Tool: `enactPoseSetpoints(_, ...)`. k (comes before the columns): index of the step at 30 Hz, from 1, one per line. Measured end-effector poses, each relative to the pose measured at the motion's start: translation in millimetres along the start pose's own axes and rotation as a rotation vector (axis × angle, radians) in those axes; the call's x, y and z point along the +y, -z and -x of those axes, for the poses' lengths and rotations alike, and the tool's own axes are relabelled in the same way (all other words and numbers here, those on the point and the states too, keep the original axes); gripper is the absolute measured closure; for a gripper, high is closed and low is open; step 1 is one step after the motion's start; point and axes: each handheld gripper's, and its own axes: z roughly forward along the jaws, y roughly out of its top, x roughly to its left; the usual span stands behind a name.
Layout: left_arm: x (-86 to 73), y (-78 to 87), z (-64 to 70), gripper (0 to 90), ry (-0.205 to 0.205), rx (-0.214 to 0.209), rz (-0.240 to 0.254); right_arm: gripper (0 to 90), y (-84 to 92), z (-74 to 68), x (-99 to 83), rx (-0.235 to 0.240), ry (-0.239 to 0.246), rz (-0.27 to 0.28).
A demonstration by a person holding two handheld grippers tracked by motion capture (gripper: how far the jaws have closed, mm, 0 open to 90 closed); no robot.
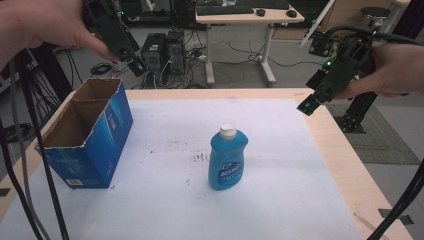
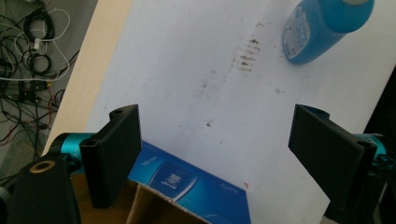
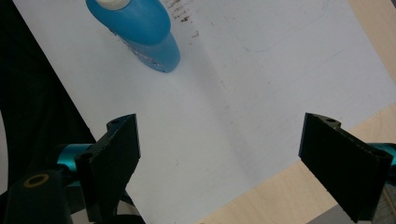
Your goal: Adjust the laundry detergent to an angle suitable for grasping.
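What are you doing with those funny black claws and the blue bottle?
A person holds a gripper in each hand, up above the table. The left gripper hangs over the open blue box, and the right gripper is near the table's right edge. Both are open and hold nothing. The blue bottle stands upright by itself on the white sheet; nothing touches it yet.
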Motion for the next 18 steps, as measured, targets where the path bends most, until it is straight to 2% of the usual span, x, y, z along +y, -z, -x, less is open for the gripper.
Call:
enactPoseSetpoints(10,-1.9,-13.7,32.5,17.4,-0.035,-0.047,0.045,12.1,0.1,-2.1,-0.9,-0.006,-0.001,0.008)
enactPoseSetpoints(12,-2.4,-18.8,40.0,17.4,-0.041,-0.072,0.066,12.1,-0.5,-1.7,-1.1,-0.004,0.002,0.011)
enactPoseSetpoints(13,-2.4,-18.8,40.0,17.4,-0.041,-0.072,0.066,12.0,-1.1,-1.3,-1.3,-0.003,0.005,0.012)
enactPoseSetpoints(14,-2.4,-24.3,46.2,17.4,-0.047,-0.086,0.080,12.1,-1.3,-1.8,-1.3,-0.004,-0.005,0.007)
enactPoseSetpoints(18,-1.0,-36.3,55.8,17.4,-0.059,-0.099,0.093,12.1,-2.5,-0.7,-1.4,-0.003,-0.006,0.007)
